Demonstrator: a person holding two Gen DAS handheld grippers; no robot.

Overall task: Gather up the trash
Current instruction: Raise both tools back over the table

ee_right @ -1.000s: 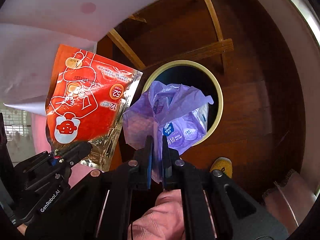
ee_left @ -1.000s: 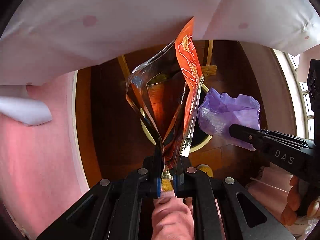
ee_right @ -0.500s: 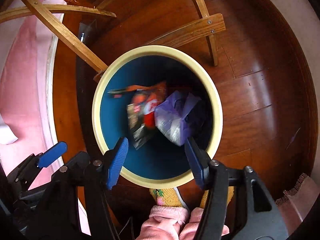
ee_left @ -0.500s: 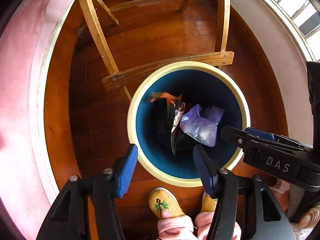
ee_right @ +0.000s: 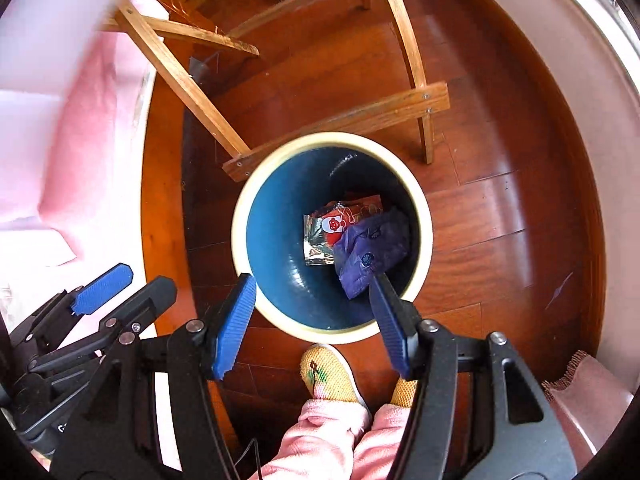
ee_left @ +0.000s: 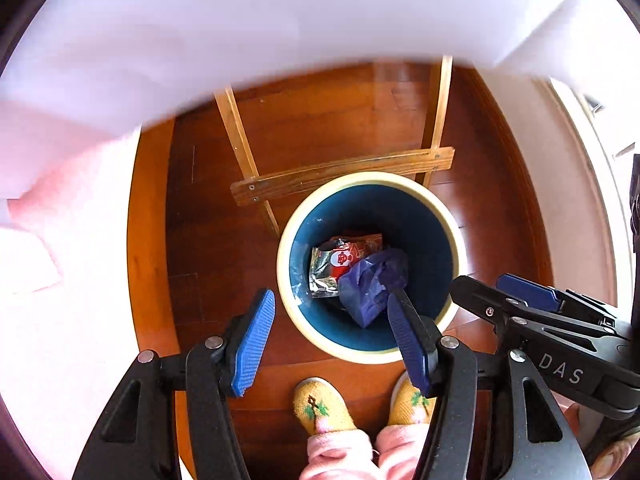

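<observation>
**A:** What is closest to you?

**B:** Your left claw (ee_left: pixel 330 338) is at the bottom of its own view, its blue ribbed pads (ee_left: pixel 254 344) spread wide and gripping nothing. Your right claw (ee_right: pixel 312 322) is the same in its view: released, black arms splayed, blue pads apart. Each claw also shows at the edge of the other's camera, so they sit side by side.

**A:** And just past the claws?

**B:** Your feet, in yellow knitted slippers (ee_left: pixel 320 406) with pink trouser cuffs (ee_right: pixel 320 436) above them, stand on the reddish-brown wooden floor (ee_right: pixel 480 216). The toes are just beside the bin.

**A:** Where is the trash?

**B:** Inside the round bin with a cream rim and dark blue interior (ee_left: pixel 454 232), which stands on the floor below both claws. At its bottom lies a red and silver foil snack packet (ee_left: pixel 340 262), printed with a small cartoon face. A crumpled purple plastic bag (ee_left: pixel 372 286) lies partly over the packet's right side, touching it. Neither claw touches either piece.

**A:** What lies beyond the bin?

**B:** A light wooden frame with a crossbar (ee_left: pixel 344 174) and slanted legs stands right behind the bin's far rim. To your left is a pale pink surface (ee_right: pixel 60 140). In the left view, a blurred white sheet (ee_left: pixel 280 20) fills the top.
</observation>
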